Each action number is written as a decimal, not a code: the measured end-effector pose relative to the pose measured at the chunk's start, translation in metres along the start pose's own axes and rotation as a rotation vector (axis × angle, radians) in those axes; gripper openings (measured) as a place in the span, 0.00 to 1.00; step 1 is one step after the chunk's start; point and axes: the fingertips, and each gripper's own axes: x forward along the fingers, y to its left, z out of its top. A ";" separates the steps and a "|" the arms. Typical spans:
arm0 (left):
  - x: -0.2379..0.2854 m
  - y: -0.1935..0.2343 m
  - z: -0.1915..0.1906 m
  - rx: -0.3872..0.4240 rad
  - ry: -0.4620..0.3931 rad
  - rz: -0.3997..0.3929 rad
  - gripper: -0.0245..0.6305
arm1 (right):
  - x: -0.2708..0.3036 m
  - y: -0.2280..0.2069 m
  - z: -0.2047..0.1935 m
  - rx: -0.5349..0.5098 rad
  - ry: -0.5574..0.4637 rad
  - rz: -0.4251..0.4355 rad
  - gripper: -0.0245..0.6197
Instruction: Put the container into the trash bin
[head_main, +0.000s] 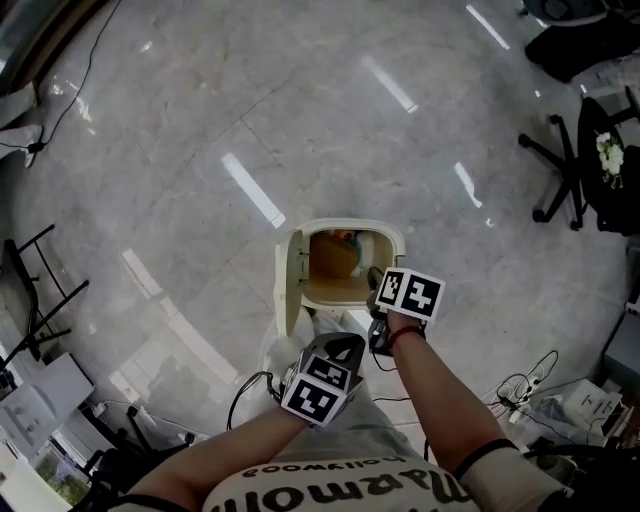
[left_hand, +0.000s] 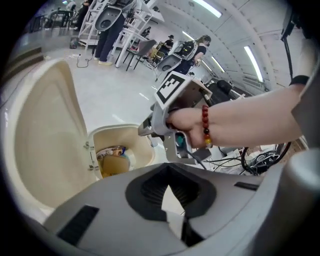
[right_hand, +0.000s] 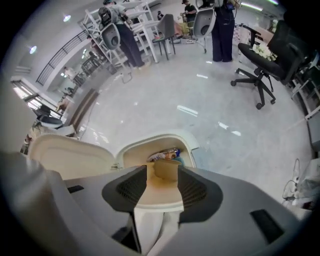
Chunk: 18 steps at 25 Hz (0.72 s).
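A cream trash bin (head_main: 345, 226) stands on the floor with its lid (head_main: 288, 280) swung open to the left. A tan container (head_main: 333, 255) lies inside it among wrappers, apart from both grippers. My right gripper (head_main: 374, 283) hangs over the bin's near right rim, pointing steeply down. In the right gripper view its jaws (right_hand: 162, 180) stand wide open and hold nothing; the container (right_hand: 165, 170) shows through the gap, down in the bin (right_hand: 165, 138). My left gripper (head_main: 340, 342) is nearer to me. Its pads (left_hand: 170, 172) meet at the tips with nothing between them. The left gripper view also shows the bin (left_hand: 117, 131), the container (left_hand: 114, 165) and the right gripper (left_hand: 145, 131).
Black office chairs (head_main: 570, 170) stand at the far right. Cables and boxes (head_main: 520, 385) lie on the floor to my right, and a folding frame (head_main: 30, 290) stands at the left. People stand by racks of chairs (right_hand: 117, 35) in the distance.
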 end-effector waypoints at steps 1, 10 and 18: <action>-0.005 -0.001 0.012 0.006 -0.015 0.008 0.03 | -0.011 0.002 0.007 0.002 -0.018 0.019 0.34; -0.084 -0.030 0.128 0.080 -0.279 0.093 0.03 | -0.141 0.048 0.063 -0.014 -0.254 0.271 0.33; -0.158 -0.044 0.201 0.168 -0.539 0.178 0.03 | -0.265 0.092 0.134 -0.122 -0.575 0.371 0.30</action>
